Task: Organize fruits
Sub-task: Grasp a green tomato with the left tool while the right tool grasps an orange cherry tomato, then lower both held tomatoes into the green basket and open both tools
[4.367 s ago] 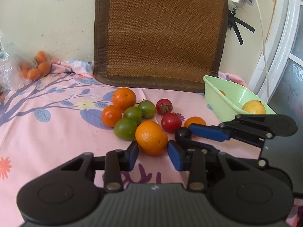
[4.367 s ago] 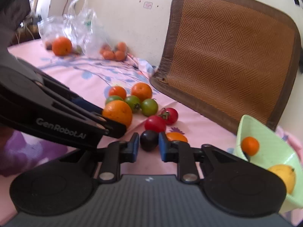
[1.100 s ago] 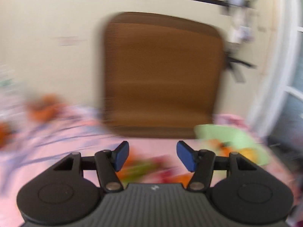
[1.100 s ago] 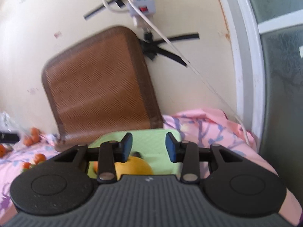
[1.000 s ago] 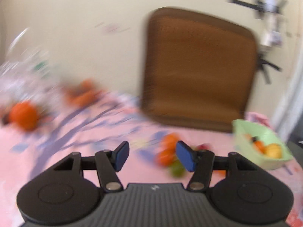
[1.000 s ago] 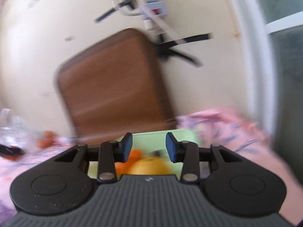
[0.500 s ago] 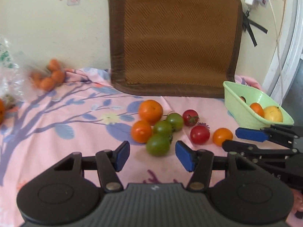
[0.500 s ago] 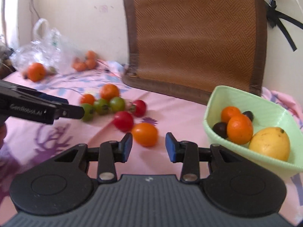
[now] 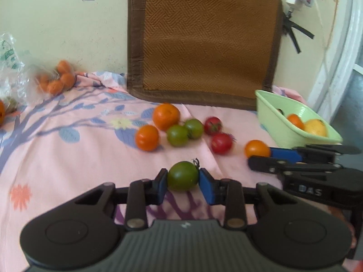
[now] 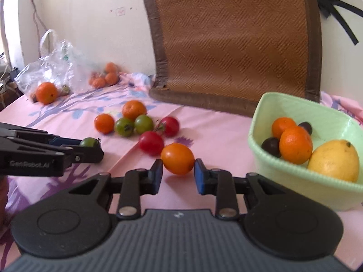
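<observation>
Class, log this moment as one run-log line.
left gripper: shut on green tomato | right gripper: open around orange tomato | green bowl: partly filled

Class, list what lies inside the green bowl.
Inside the green bowl: two oranges, a yellow fruit and two dark fruits. Anything beneath them is hidden.

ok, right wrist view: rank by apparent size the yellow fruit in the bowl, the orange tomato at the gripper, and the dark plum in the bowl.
1. Yellow fruit, largest.
2. Orange tomato; it sits nearer the camera, so its true size is unsure.
3. Dark plum, clearly smallest, though partly hidden.
</observation>
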